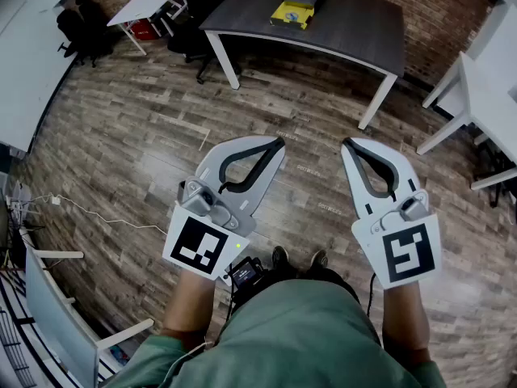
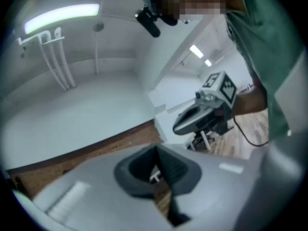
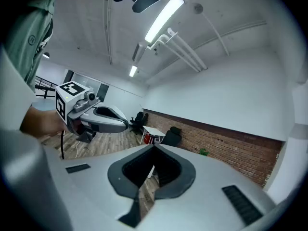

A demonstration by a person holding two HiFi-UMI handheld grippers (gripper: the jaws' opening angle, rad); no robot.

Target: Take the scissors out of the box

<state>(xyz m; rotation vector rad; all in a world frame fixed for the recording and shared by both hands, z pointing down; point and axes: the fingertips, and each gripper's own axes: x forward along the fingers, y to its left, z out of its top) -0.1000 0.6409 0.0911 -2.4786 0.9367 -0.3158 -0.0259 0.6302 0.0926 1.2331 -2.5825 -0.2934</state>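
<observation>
Both the left hand-held gripper (image 1: 277, 144) and right hand-held gripper (image 1: 348, 145) are held closed, empty, the yellow box (image 1: 292, 12) well ahead at the counter's (image 1: 355, 23) far edge.

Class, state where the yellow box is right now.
In the head view, the yellow box sits around the middle of the dark table at the top of the picture, to the right of the white table.
</observation>
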